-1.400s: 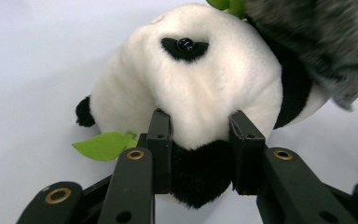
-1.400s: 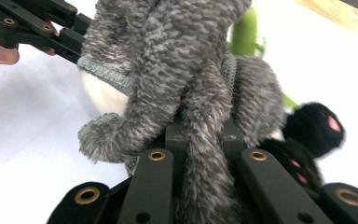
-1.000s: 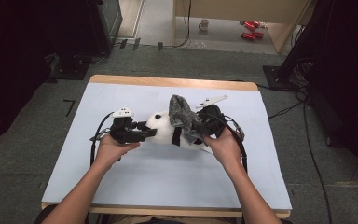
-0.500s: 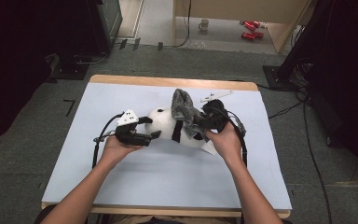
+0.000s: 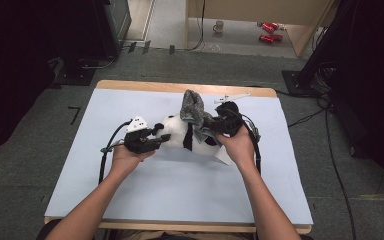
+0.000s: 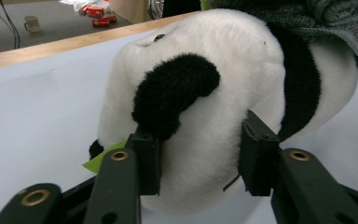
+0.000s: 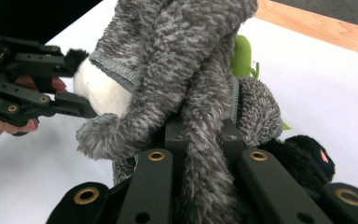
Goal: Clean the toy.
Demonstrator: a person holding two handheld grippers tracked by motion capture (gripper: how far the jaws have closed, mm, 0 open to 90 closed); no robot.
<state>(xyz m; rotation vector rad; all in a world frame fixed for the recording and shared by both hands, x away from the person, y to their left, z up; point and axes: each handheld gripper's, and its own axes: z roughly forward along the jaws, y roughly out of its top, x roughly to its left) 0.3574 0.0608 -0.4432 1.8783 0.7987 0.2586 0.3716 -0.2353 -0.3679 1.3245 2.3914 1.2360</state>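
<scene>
Panda plush lies on its side near the middle of the pale blue counter, its head toward the person's left and a grey knitted garment bunched over its body. The left tool sits at the head: its jaws have just been closing, and in the left gripper view they stand at a middling width with both pads pressed into the white fur, one pad tucked under the black ear. The right tool is clamped tight on the grey garment; in the right gripper view a fold of the knit runs straight down between the narrow jaws, which pinch it. The garment's cuff edge rests against the white fur, and the left tool shows farther off in that view, held by a hand. The plush lies well clear of the counter's near edge, with a broad bare stretch between it and the person; the wooden far edge is closer, just behind the raised garment. Bare surface also lies to either side of both hands.
</scene>
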